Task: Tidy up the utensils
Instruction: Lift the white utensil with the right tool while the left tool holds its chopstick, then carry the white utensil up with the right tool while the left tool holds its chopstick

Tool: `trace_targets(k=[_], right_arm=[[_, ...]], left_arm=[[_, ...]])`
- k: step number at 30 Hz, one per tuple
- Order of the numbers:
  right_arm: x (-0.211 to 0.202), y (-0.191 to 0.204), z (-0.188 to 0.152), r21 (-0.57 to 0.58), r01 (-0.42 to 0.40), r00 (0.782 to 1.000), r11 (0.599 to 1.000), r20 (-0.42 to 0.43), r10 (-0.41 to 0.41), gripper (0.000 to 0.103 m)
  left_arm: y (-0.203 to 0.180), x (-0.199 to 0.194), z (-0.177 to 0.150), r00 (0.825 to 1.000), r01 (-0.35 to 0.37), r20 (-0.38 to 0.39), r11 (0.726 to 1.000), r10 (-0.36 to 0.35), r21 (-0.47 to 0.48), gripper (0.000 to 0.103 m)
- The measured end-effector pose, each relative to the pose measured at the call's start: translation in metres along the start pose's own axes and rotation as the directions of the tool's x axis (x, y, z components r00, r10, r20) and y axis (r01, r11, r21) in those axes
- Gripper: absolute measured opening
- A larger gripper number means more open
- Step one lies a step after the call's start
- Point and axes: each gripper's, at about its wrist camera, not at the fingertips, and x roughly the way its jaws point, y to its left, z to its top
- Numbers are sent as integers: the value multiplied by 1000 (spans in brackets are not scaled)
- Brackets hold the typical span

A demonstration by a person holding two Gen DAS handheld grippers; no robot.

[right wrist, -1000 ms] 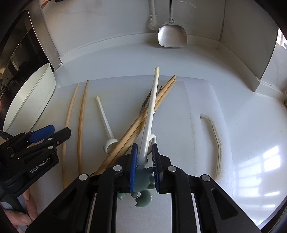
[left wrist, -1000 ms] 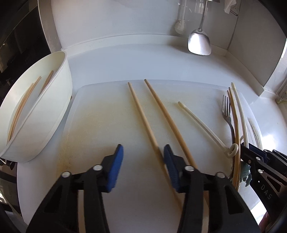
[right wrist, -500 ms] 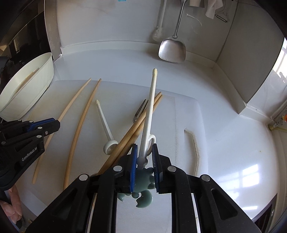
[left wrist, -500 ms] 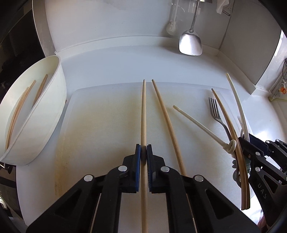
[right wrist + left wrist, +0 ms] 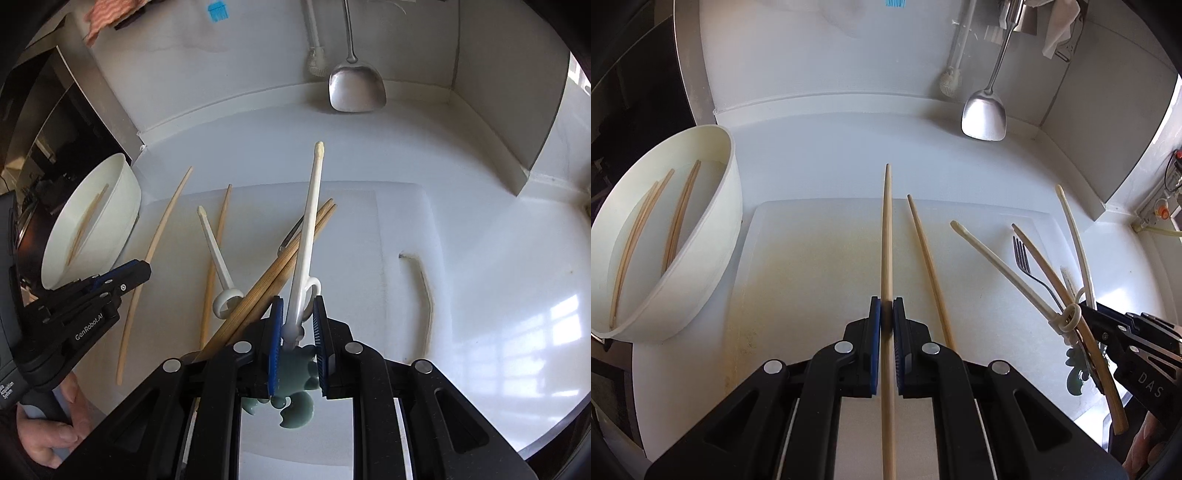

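Left gripper (image 5: 886, 325): pads clamped tight on one wooden chopstick (image 5: 886, 236), its tip raised past the far edge of the white cutting board (image 5: 812, 280).
Right gripper (image 5: 298, 328): closed on the white training chopstick (image 5: 308, 236) by its green character top, a couple of wooden sticks riding along at the left jaw.
Target, likely: the white bowl (image 5: 713, 236) at left, wooden chopsticks already lying inside.
On the board: a second wooden chopstick (image 5: 929, 269), another white training stick (image 5: 997, 266), a fork (image 5: 1025, 262).
Risk: the long chopstick pivots in a narrow pinch, swings, clips the bowl rim.
Risk, right: loose sticks slide free and scatter.
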Motion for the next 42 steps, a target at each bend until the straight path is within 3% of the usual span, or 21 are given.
trace_targets(k=[4, 7, 13, 18, 19, 24, 27, 29, 34, 42], right_arm=[[1, -6, -1, 95, -95, 995, 991, -16, 97, 16], [6, -15, -3, 199, -192, 980, 961, -20, 200, 16], [25, -34, -18, 418, -366, 916, 831, 6, 400, 16], [37, -47, -34, 554, -453, 857, 698, 56, 512, 16], [37, -48, -35, 565, -456, 854, 688, 60, 517, 16], [23, -34, -27, 441, -315, 932, 840, -23, 362, 16], [15, -19, -17, 272, -148, 983, 951, -64, 172, 16], [8, -3, -12, 128, -23, 997, 992, -65, 31, 16], [-2, 16, -6, -34, 118, 992, 992, -35, -120, 16], [-14, 32, -2, -260, 245, 968, 934, 6, -252, 13]], left_arm=[[5, -9, 3, 1000, -6, 12, 1000, 6, -9, 7], [8, -13, 5, 1000, -12, 15, 1000, 12, -16, 7], [15, -18, 6, 1000, -25, 15, 999, 25, -23, 7], [17, -22, 5, 999, -36, 15, 999, 36, -22, 7], [17, -23, 5, 999, -37, 15, 999, 38, -22, 7], [15, -25, 5, 999, -38, 14, 999, 38, -22, 7], [12, -27, 5, 999, -34, 18, 999, 34, -19, 7], [10, -29, 6, 999, -32, 23, 999, 32, -15, 7], [9, -32, 4, 999, -29, 28, 999, 29, -29, 7], [15, -34, 6, 999, -18, 29, 998, 20, -56, 7]])
